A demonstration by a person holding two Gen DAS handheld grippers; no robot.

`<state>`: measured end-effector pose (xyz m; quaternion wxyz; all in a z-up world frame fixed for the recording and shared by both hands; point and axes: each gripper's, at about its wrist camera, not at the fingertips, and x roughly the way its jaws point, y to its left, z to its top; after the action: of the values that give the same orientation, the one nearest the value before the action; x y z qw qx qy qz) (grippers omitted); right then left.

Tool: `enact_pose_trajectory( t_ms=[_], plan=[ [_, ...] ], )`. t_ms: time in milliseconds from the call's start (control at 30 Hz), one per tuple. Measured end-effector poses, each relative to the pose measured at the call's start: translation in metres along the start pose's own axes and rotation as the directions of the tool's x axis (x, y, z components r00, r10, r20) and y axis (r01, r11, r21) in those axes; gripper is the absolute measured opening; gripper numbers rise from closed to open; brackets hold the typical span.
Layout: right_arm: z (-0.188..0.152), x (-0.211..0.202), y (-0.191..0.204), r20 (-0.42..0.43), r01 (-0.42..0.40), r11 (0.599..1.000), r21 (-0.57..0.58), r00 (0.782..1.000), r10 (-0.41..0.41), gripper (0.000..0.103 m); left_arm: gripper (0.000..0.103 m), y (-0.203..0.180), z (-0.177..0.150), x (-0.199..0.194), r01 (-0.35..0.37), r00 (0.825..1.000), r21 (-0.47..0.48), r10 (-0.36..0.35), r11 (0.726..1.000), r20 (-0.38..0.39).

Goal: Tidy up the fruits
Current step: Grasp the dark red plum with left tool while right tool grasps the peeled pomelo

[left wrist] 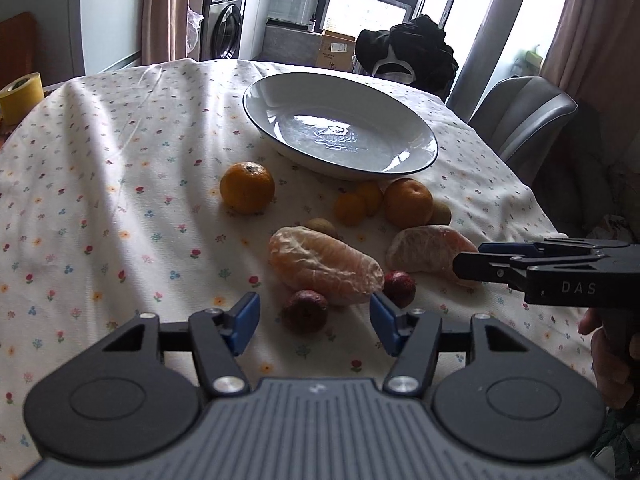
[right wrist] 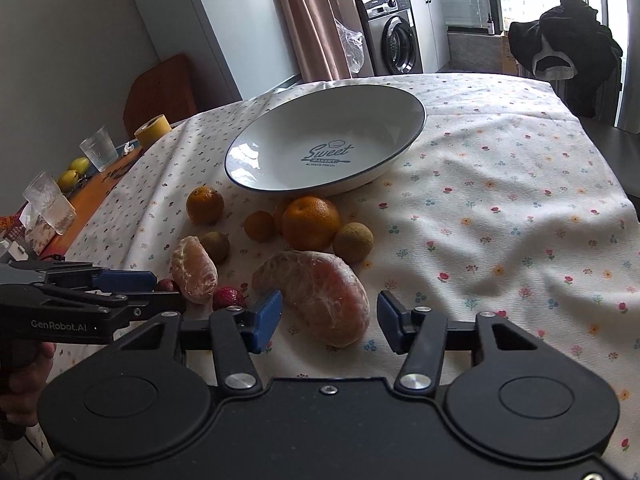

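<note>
A white plate [left wrist: 300,96] [right wrist: 280,136] with a dark rim stands empty on the flowered tablecloth. In front of it lie two oranges [left wrist: 247,188] [right wrist: 311,222], small tangerines [left wrist: 350,208], brown round fruits [right wrist: 353,242], two red fruits [left wrist: 306,312] and two peeled citrus segments. My left gripper [left wrist: 314,320] is open and straddles a red fruit and the near end of the left segment [left wrist: 324,264], pads clear of both. My right gripper [right wrist: 328,320] is open around the right segment [right wrist: 320,296] without pressing it. Each gripper shows in the other's view [left wrist: 468,258] [right wrist: 168,292].
A yellow tape roll [right wrist: 152,128], two glasses [right wrist: 98,154] and yellow fruits [right wrist: 74,174] sit on the bare wood at the table's left end. A grey chair [left wrist: 524,116] stands at the right edge, and dark clothing [left wrist: 412,56] hangs behind the table.
</note>
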<state>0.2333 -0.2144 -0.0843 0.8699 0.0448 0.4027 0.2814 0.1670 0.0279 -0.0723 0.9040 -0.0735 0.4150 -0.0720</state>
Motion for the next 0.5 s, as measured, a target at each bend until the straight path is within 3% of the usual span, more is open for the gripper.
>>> enact_pose_trajectory(
  t_ms=[267, 367, 467, 500],
  plan=[
    [0.007, 0.014, 0.003, -0.010, 0.014, 0.999, -0.035, 1.000, -0.014, 0.052, 0.058, 0.002, 0.000, 0.010, 0.015, 1.000, 0.012, -0.015, 1.000, 0.014],
    [0.009, 0.018, 0.005, -0.012, 0.018, 0.999, -0.049, 1.000, -0.019, 0.052, 0.040, 0.007, -0.001, 0.009, 0.001, 1.000, 0.010, -0.001, 1.000, 0.026],
    [0.010, 0.022, 0.006, -0.014, 0.025, 0.998, -0.063, 1.000, -0.026, 0.052, 0.024, 0.016, -0.002, 0.006, 0.031, 0.999, -0.021, -0.031, 0.999, 0.017],
    [0.010, 0.023, 0.007, -0.011, 0.025, 0.997, -0.067, 1.000, -0.026, 0.052, 0.024, 0.019, -0.003, 0.004, 0.038, 0.999, -0.032, -0.037, 0.999, 0.016]
  ],
)
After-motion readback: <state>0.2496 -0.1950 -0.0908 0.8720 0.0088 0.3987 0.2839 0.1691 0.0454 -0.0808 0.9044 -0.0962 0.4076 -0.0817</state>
